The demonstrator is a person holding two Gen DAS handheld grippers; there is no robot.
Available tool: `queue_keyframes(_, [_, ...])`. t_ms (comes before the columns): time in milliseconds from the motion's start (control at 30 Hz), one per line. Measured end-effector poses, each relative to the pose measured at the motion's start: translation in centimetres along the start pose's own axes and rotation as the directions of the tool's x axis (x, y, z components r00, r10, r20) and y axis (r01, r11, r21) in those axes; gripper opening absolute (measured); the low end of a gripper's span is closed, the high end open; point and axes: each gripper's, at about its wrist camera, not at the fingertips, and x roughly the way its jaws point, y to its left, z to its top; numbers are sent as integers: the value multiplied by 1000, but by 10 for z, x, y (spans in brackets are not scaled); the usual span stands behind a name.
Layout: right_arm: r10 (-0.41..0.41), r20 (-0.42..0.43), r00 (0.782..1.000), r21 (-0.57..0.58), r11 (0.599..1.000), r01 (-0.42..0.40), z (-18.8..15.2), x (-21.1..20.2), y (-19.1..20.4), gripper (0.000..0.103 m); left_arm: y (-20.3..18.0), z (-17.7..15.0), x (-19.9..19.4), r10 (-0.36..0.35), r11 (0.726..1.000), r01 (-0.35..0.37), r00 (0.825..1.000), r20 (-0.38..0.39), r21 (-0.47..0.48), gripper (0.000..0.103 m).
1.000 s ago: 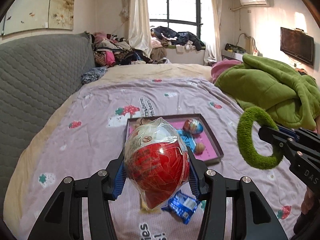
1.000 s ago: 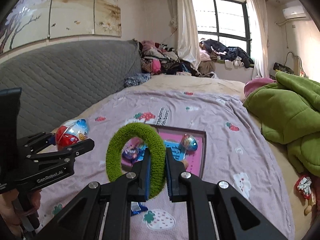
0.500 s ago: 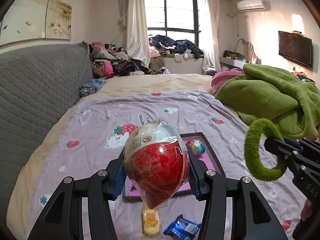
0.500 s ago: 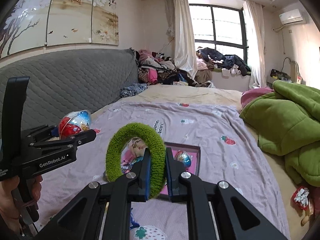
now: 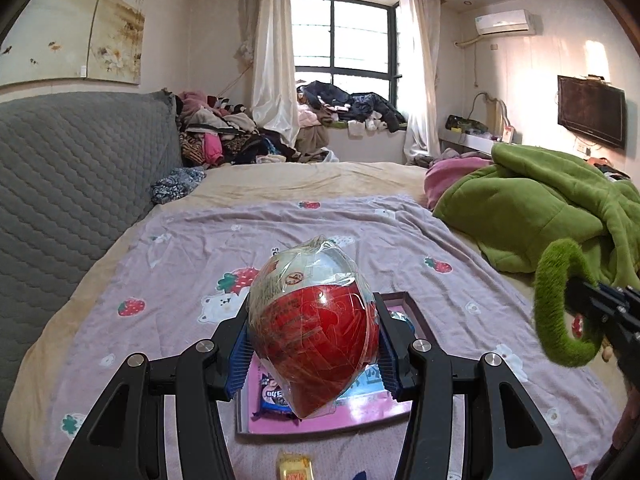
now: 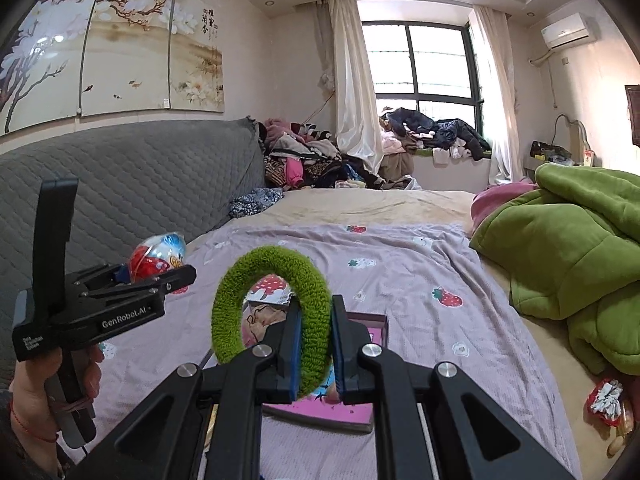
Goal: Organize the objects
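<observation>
Above the pink tray [image 5: 320, 416], whose middle they largely hide, the left gripper [image 5: 314, 344] clamps a wrapped red-and-white egg [image 5: 314, 332] and the right gripper [image 6: 314, 344] pinches a fuzzy green ring [image 6: 272, 312], with a blue packet [image 5: 274, 396] half-covered in the tray.

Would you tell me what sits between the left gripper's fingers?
A plastic-wrapped red egg toy, clamped by the left gripper above the pink tray; left wrist view.
</observation>
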Motion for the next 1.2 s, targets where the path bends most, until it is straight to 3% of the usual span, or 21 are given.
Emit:
queue_keyframes(300, [-31,1,1000,9,999,31,-9,25,-10,13,19,-19,42,11,999,-11,1000,-8,-44,54])
queue_keyframes(667, [-55,-39,998,6,998,56,-28,59,-9,13,38,-67,95,-34,993,26,997,-64,-113,54])
queue_keyframes(967, [-71,-54,996,-7,997,70,-41,90,2,13,44,-82,116,-40,994,32,996,-76,-105,54])
queue_keyframes(1200, [-52,-34,998,67,996,54,-35,119,11,13,51,-90,128,-54,992,42,994,-100,-118,54])
